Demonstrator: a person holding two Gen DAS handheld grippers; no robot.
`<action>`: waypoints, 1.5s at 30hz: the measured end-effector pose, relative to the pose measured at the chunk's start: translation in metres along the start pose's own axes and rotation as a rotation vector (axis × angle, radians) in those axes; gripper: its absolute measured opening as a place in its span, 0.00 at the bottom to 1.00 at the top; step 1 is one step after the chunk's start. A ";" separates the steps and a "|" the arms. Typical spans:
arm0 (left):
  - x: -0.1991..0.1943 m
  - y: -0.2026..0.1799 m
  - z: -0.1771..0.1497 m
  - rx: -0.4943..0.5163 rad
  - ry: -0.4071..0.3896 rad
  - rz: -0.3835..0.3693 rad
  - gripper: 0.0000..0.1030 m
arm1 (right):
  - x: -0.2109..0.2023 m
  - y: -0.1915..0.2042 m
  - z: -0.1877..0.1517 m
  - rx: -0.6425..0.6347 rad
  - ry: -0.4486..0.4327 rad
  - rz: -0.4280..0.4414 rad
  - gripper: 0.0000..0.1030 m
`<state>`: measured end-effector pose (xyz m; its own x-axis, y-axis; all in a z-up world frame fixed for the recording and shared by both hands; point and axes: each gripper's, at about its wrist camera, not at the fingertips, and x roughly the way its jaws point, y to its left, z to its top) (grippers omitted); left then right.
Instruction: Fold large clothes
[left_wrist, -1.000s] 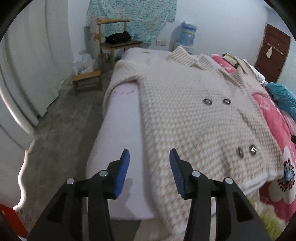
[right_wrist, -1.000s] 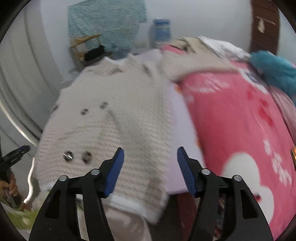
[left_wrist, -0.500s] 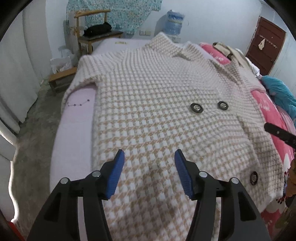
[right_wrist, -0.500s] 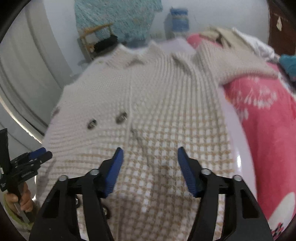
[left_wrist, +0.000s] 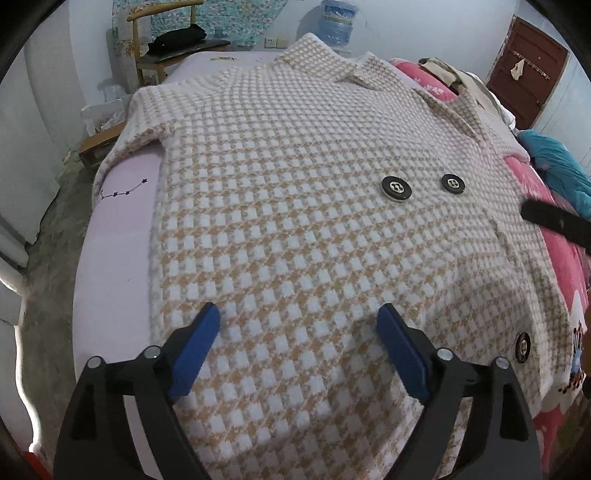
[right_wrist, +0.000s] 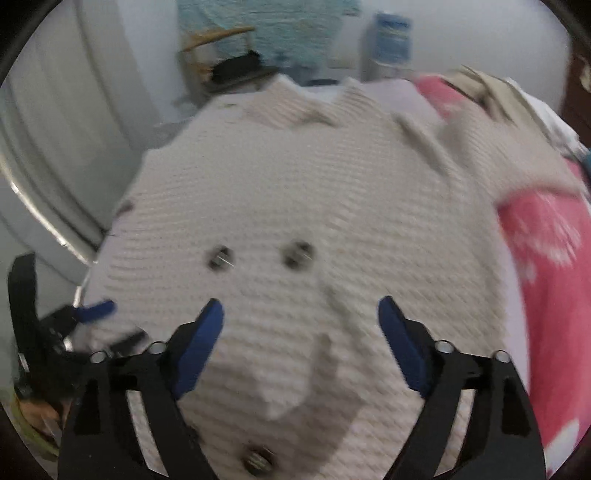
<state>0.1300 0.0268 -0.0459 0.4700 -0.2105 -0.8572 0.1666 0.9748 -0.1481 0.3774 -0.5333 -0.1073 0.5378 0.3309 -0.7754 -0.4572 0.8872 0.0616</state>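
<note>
Coat (left_wrist: 295, 221) lies flat, front up, on bed (left_wrist: 114, 236); left hand-held gripper (left_wrist: 299, 321) & right hand-held gripper (right_wrist: 300, 314) hang over its hem end, jaws just opened wide, nothing gripped; prob. readying a pinch.

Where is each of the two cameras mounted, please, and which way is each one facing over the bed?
Left wrist view: sits on the left hand-held gripper, open, tilted down over the checked coat's near part; the right hand-held gripper's tip enters at the right edge.
Right wrist view: sits on the right hand-held gripper, open, tilted down over the coat's buttoned front, blurred; the left hand-held gripper and a hand show lower left.
Shared: coat, upper button pair, pink blanket, wooden chair, water bottle.
</note>
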 end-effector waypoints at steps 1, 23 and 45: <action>0.000 0.000 0.000 -0.004 -0.002 -0.004 0.86 | 0.006 0.009 0.005 -0.018 0.003 0.003 0.84; 0.001 0.004 0.002 -0.023 0.010 -0.061 0.94 | 0.099 0.043 0.023 -0.249 0.131 -0.140 0.92; -0.033 0.243 -0.003 -0.716 -0.222 -0.164 0.94 | 0.102 0.086 0.058 -0.230 0.063 0.104 0.73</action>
<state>0.1525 0.2707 -0.0554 0.6634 -0.2926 -0.6887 -0.3176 0.7232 -0.6132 0.4346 -0.4048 -0.1447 0.4375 0.3893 -0.8106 -0.6606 0.7507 0.0040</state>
